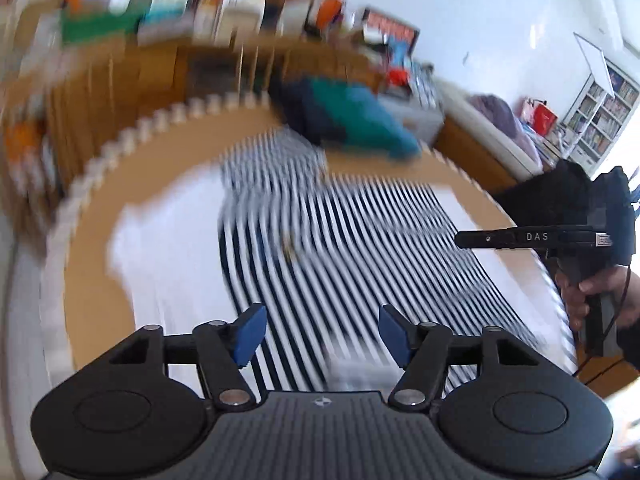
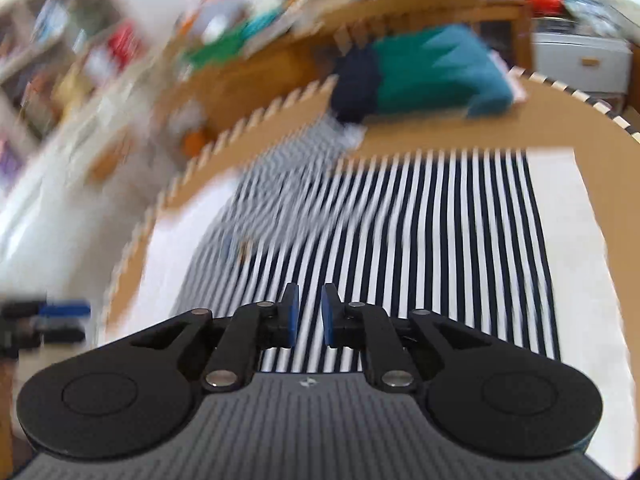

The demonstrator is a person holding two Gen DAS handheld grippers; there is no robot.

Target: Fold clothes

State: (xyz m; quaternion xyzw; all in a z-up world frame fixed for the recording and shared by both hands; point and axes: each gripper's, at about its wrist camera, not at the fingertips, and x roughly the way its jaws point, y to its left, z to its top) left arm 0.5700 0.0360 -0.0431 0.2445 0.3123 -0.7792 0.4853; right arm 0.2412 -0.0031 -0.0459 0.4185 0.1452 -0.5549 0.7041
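Seems an early step of the fold, between grasps: striped shirt (image 1: 360, 248) spread flat on a white sheet (image 1: 168, 240) on the worktop (image 1: 92, 272), nothing gripped yet. Hard to say more, because much of both views is blurred.

Left gripper (image 1: 322, 334) above the near edge of the shirt, jaws wide open and empty, cloth visible between the blue pads (image 1: 250, 334) but apparently below them, not touched. Right gripper (image 2: 307, 318) also over the near part of the shirt, jaws almost closed with a narrow gap, no cloth pinched in it as far as can be seen. In the left view, right gripper to the right of the shirt, near its right edge.

Sleeve (image 2: 308, 152) reaching from the far left of the shirt toward a teal bundle (image 2: 432, 72), which lies beyond the shirt at the far side.

Next, probably: lower each gripper to an edge or corner of the shirt, open the right jaws wider, pinch only the top layer, then lift and carry over. Risk: catching the sheet together with the shirt.
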